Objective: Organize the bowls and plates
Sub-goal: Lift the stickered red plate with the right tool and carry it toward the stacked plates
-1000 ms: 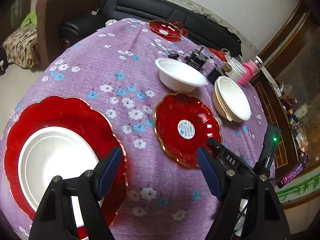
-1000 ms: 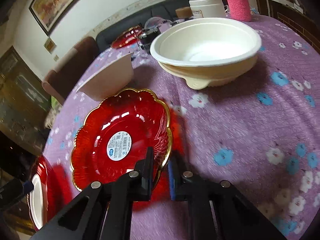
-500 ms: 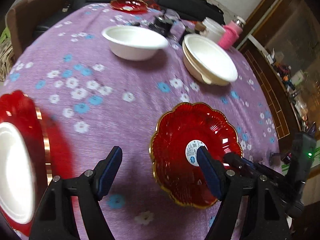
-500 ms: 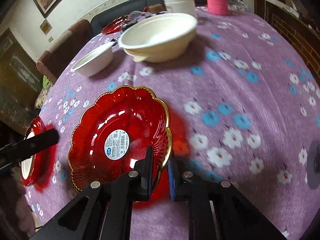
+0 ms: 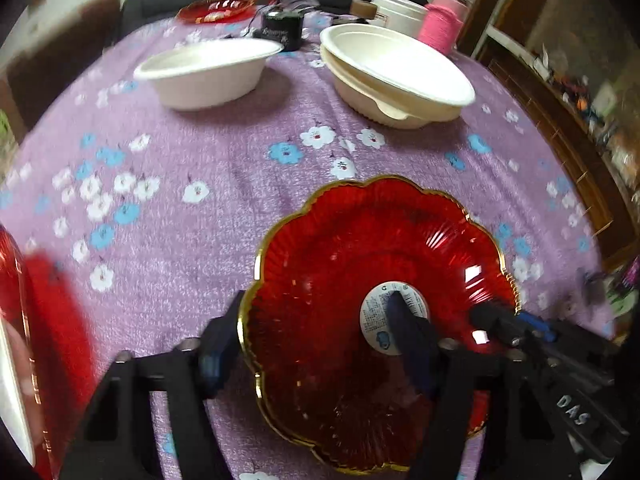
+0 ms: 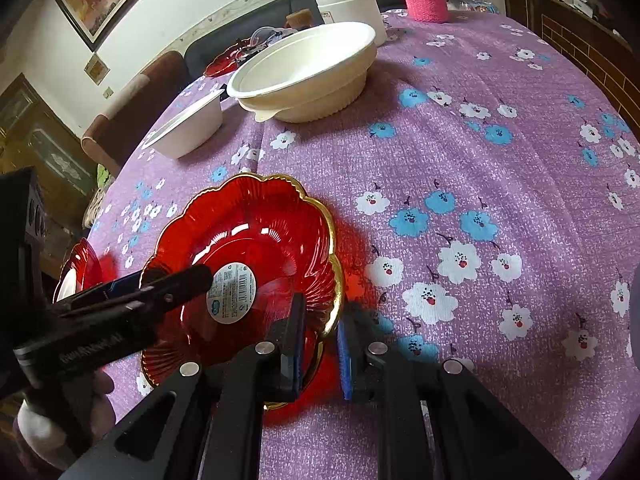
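Observation:
A small red scalloped plate with a gold rim (image 5: 360,264) (image 6: 248,236) is held tilted above the purple flowered tablecloth. My right gripper (image 6: 320,340) has its jaws around the plate's near rim with a visible gap. My left gripper (image 5: 312,336) is open and straddles the plate's left rim, one finger over the centre sticker; it also shows in the right wrist view (image 6: 176,280). A large red plate with a white dish on it (image 5: 12,320) (image 6: 76,268) lies at the left edge.
A white bowl (image 5: 208,70) (image 6: 188,128) and a stack of two cream bowls (image 5: 396,76) (image 6: 308,72) stand further back. Behind them are a white tub (image 6: 348,4), a pink knitted bottle cover (image 5: 442,26), a black object (image 5: 282,30) and another red plate (image 5: 218,8).
My left gripper moved right and in around the small red plate's left rim. My right gripper's jaws have parted from the tight pinch on the plate's rim.

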`<action>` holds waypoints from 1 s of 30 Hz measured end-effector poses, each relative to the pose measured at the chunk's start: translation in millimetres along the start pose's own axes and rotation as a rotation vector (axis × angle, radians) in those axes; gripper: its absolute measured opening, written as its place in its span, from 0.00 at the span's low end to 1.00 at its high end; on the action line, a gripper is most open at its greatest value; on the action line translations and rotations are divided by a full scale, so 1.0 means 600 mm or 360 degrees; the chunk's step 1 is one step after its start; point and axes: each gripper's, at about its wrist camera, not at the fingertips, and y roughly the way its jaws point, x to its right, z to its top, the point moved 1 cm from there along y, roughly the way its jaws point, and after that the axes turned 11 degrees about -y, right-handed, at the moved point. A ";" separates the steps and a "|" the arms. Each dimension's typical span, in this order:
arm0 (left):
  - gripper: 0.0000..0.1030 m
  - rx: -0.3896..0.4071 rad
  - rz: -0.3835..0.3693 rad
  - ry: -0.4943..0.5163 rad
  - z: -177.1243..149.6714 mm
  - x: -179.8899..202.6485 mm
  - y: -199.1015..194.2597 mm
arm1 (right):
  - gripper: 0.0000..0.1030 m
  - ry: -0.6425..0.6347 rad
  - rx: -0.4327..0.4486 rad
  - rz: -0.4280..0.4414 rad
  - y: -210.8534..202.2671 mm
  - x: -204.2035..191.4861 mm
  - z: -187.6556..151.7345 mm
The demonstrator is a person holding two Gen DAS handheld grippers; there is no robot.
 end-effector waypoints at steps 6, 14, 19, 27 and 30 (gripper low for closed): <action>0.32 0.0027 0.0041 -0.0038 0.000 -0.017 -0.009 | 0.14 0.0022 0.0050 -0.0019 -0.003 0.003 -0.006; 0.32 0.0090 -0.0011 -0.0078 -0.006 -0.026 -0.050 | 0.13 0.0077 0.0118 0.0027 -0.016 0.002 -0.008; 0.32 0.0141 -0.0068 -0.0135 -0.010 -0.044 -0.085 | 0.14 0.0052 0.0160 0.0036 -0.034 -0.016 -0.003; 0.33 0.0282 -0.0107 -0.0246 -0.016 -0.096 -0.153 | 0.14 -0.0029 0.0217 0.0080 -0.053 -0.076 0.010; 0.33 0.0311 -0.0115 -0.0298 -0.016 -0.118 -0.169 | 0.14 -0.0075 0.0243 0.0079 -0.058 -0.103 0.016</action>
